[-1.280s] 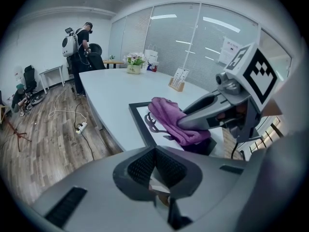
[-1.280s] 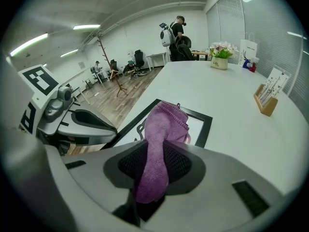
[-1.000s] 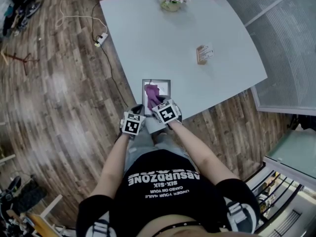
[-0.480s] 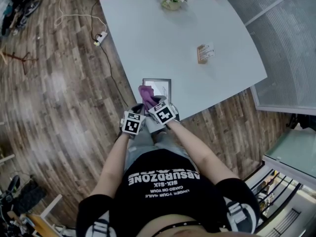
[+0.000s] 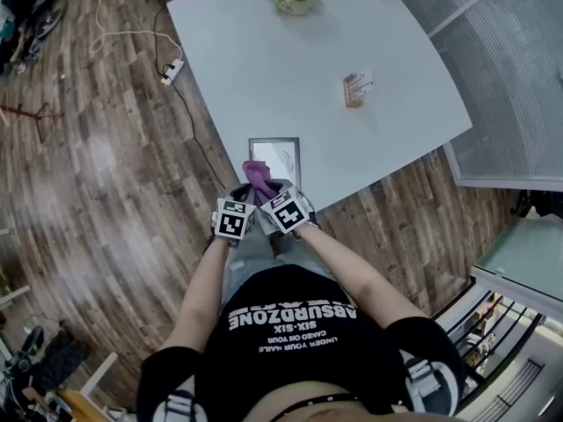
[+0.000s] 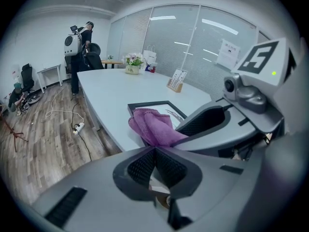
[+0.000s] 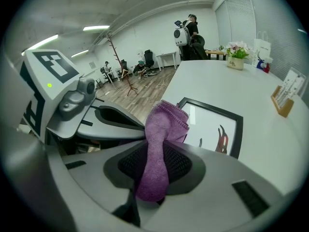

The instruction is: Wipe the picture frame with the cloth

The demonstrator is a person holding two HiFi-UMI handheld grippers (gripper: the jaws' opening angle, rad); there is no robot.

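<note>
The right gripper (image 7: 155, 151) has its jaws pressed on the purple cloth (image 7: 166, 122). The left gripper (image 6: 155, 154) has its jaws together, nothing between them. The picture frame (image 5: 283, 155) lies flat on the table (image 5: 264, 69), at 12 o'clock from both grippers.

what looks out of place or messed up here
Nothing spilled or broken. The picture frame lies flat near the edge of the table, the cloth bunched in the right gripper. Only a power strip lies loose on the floor.
</note>
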